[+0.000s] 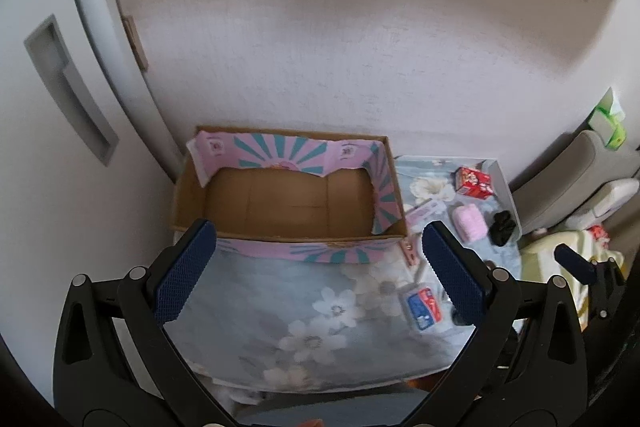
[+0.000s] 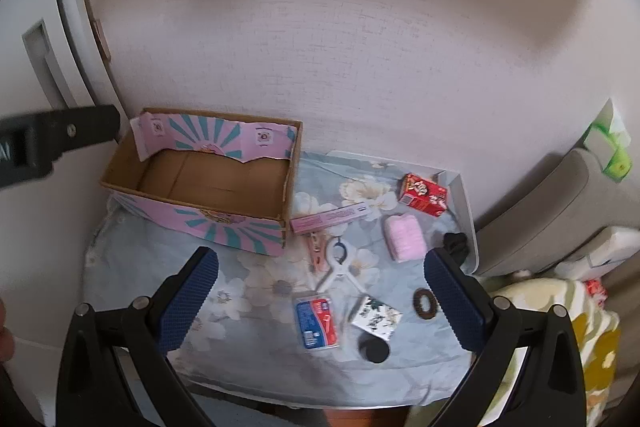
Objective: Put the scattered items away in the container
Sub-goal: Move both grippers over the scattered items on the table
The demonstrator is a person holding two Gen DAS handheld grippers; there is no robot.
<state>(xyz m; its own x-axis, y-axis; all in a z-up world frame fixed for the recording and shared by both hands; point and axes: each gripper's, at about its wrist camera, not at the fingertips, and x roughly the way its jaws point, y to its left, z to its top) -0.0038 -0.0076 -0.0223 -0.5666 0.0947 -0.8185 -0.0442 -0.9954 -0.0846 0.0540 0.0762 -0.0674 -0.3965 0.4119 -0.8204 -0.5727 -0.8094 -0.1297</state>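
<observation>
An empty pink and teal cardboard box (image 1: 288,203) (image 2: 208,183) stands at the back left of a flowered cloth (image 2: 248,307). Scattered to its right lie a red carton (image 2: 423,195), a long pink packet (image 2: 330,217), a pink fluffy pad (image 2: 404,237), a white clip (image 2: 340,263), a pink clip (image 2: 316,247), a blue and red packet (image 2: 316,321), a white patterned card (image 2: 376,317), a brown hair ring (image 2: 425,303), a black disc (image 2: 374,347) and a black item (image 2: 456,243). My left gripper (image 1: 318,271) is open, before the box. My right gripper (image 2: 320,301) is open above the items.
A white wall (image 2: 360,47) stands behind the cloth. A white door with a recessed handle (image 1: 68,87) is at the left. Grey cushions (image 2: 560,207) and a yellow patterned fabric (image 2: 568,327) lie at the right. A green item (image 2: 612,155) sits at the far right.
</observation>
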